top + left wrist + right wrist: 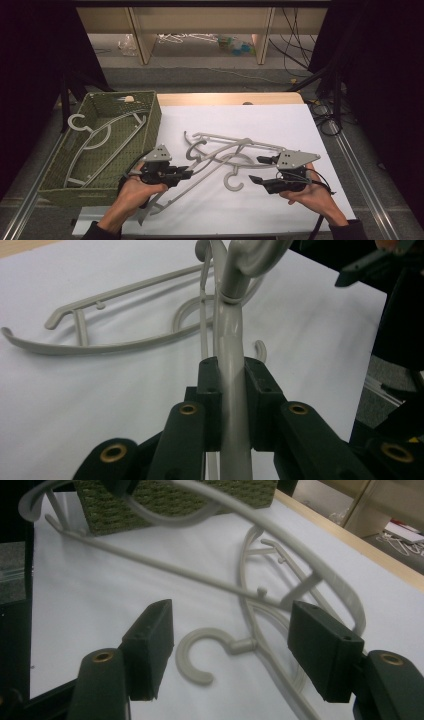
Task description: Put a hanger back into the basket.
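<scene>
The left tongs (230, 390) are closed tight on the arm of a grey hanger (200, 176), probably to pull it free from the tangled hangers (235, 150) on the white table (280, 120) and bring it to the green basket (150, 117), where one hanger (100, 142) already lies. The left hand (132, 192) holds its tool almost level. The right tongs (235, 647) stand wide open with nothing between them, low over a hook (197, 657)
</scene>
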